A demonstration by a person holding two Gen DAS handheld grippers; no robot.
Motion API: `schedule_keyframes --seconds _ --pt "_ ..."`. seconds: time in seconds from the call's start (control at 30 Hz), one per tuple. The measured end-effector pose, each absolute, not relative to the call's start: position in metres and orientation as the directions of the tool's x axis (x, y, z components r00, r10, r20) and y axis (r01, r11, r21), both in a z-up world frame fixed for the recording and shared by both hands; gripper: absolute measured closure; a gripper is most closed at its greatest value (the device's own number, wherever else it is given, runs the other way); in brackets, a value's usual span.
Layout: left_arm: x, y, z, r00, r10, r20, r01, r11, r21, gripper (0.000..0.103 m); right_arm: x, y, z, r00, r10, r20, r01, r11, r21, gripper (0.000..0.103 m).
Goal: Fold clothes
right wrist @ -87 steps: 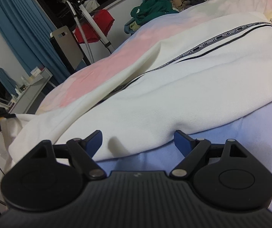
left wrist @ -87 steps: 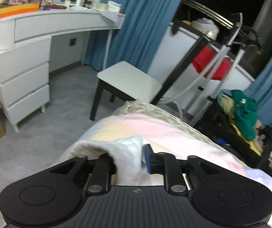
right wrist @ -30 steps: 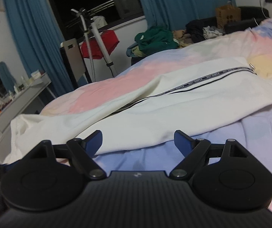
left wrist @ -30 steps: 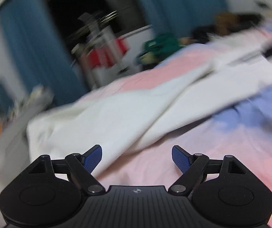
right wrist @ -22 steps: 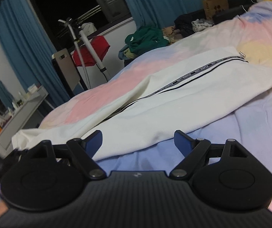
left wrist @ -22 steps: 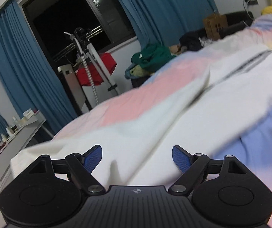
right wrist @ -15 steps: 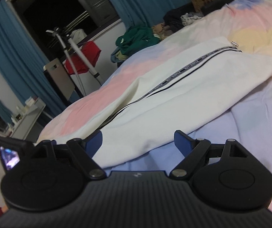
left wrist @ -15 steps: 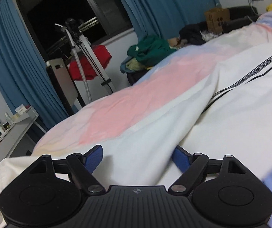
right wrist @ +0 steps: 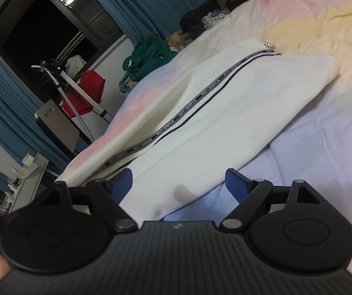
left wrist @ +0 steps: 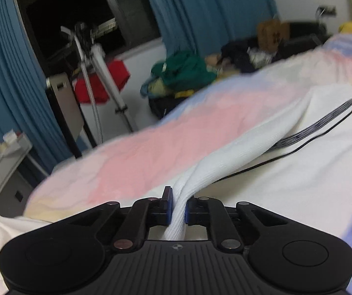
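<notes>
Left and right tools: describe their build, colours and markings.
Both look identical. The left tool and right tool have matte black ribbed bodies, two round side discs, black linkage arms with silver rivets, blue finger pads, and a small central mark. No cables or sleeves visible.

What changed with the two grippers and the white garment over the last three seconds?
The left gripper, open and swinging across the bed a second ago, has shut on a bunched fold of the white garment near its striped edge. The right gripper has eased forward, so its open jaws now straddle the garment's near edge. It has not closed. The garment stays laid out on the pastel bedspread.
</notes>
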State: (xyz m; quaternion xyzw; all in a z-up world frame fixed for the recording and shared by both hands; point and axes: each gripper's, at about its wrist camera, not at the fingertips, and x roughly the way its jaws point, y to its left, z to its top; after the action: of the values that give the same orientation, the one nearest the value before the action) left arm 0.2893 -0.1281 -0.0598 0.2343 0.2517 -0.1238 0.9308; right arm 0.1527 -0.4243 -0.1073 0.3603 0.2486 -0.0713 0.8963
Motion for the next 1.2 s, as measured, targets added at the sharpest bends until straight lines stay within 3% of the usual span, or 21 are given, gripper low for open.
schedule_keyframes --seconds 0.13,0.27,0.57,0.67,0.8,0.83,1.0,1.2 --pt "0.222 -0.108 -0.026 0.857 -0.227 -0.463 0.399 0.861 0.315 0.094 0.143 -0.413 -0.089 0.880 -0.051 -0.472 0.312 0.813 0.492 0.019" --pt "0.149 -0.081 -0.031 0.824 -0.283 -0.491 0.452 0.851 0.268 0.093 0.128 -0.409 -0.075 0.900 -0.076 -0.430 0.293 0.834 0.467 0.019" --pt "0.088 -0.049 -0.098 0.702 -0.236 -0.672 0.480 0.854 0.201 0.097 0.095 -0.469 -0.094 0.870 0.019 -0.492 0.391 0.580 0.714 0.019" --pt "0.090 -0.049 -0.099 0.701 -0.223 -0.677 0.481 0.849 0.218 0.097 0.080 -0.496 -0.102 0.879 0.016 -0.477 0.419 0.451 0.788 0.017" --pt "0.083 -0.040 -0.097 0.685 -0.244 -0.687 0.456 0.879 0.143 0.096 0.081 -0.520 -0.103 0.890 0.001 -0.456 0.418 0.394 0.818 0.017" --pt "0.081 -0.040 -0.097 0.685 -0.244 -0.686 0.456 0.879 0.142 0.096 0.086 -0.522 -0.101 0.891 -0.002 -0.454 0.414 0.411 0.812 0.023" --pt "0.075 -0.044 -0.100 0.681 -0.239 -0.692 0.461 0.874 0.152 0.096 0.143 -0.526 -0.089 0.895 0.029 -0.445 0.352 0.564 0.747 0.032" --pt "0.081 -0.052 -0.106 0.673 -0.253 -0.695 0.474 0.869 0.142 0.096 0.230 -0.499 -0.096 0.850 0.074 -0.522 0.329 0.700 0.634 0.030"
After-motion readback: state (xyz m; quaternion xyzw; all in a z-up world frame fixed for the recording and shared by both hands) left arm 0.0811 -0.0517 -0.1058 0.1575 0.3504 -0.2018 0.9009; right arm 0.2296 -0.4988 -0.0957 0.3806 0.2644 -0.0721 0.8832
